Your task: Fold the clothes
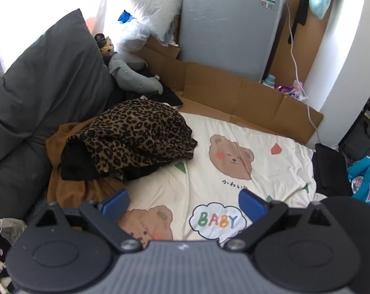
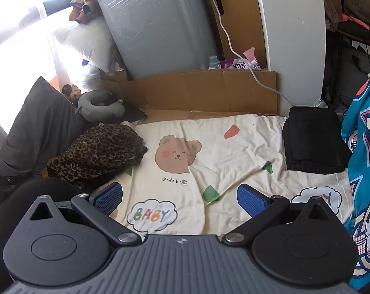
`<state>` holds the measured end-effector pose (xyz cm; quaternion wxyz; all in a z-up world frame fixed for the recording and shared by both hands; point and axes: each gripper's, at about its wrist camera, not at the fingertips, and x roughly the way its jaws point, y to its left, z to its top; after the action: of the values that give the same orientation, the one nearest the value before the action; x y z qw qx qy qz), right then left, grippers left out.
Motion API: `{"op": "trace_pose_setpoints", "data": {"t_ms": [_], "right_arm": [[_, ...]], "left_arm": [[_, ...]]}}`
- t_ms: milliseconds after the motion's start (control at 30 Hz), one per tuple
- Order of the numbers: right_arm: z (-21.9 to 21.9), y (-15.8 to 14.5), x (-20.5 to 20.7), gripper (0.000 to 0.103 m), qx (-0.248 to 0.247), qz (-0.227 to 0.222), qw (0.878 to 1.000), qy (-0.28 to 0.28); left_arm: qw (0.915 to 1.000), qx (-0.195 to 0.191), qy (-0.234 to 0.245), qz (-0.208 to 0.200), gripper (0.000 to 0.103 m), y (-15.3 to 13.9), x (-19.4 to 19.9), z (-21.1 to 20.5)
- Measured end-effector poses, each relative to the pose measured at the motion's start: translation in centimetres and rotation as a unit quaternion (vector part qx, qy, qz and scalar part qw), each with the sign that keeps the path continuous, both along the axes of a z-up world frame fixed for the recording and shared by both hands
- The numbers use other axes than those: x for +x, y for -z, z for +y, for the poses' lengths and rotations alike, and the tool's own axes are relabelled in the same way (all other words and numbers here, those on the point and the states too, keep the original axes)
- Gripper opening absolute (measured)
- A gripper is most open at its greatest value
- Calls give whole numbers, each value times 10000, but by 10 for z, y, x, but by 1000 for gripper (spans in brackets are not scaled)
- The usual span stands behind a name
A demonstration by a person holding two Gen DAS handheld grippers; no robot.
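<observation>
Hovering over the cream bear-print sheet [image 1: 270, 132], the left gripper [image 1: 183, 204] has fingers spread apart, holding nothing. Right gripper [image 2: 180, 199] likewise spread and empty above the same sheet. Leopard-print garment [image 1: 136, 134] lies heaped on brown cloth [image 1: 70, 186] at the sheet's left edge, against the grey pillow [image 1: 50, 73]. Folded black garment [image 2: 312, 139] sits at the far right corner.

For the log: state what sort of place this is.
Most likely a cramped bedroom in a home. A bed sheet printed with bears covers the work surface, a grey pillow leans at its left, and a heap of clothes waits beside it. Both grippers are open.
</observation>
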<state>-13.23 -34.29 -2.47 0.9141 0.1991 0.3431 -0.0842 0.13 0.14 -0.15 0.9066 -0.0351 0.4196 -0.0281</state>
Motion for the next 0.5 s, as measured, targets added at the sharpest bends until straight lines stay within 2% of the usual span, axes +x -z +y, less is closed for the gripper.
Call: {"op": "trace_pose_setpoints", "data": {"t_ms": [200,300,500], "right_arm": [[-9,11,8,103,111,182,9997,104],[-14,17,11,103,167,273,9994,157],[-18,31,17,103,227,332,9991,109]], "left_arm": [[9996,106,-33,242,98,8,7,6],[9993,244,-184,203,98,16,8,-4],[9991,182,-271,262,98,25,15,-1]]}}
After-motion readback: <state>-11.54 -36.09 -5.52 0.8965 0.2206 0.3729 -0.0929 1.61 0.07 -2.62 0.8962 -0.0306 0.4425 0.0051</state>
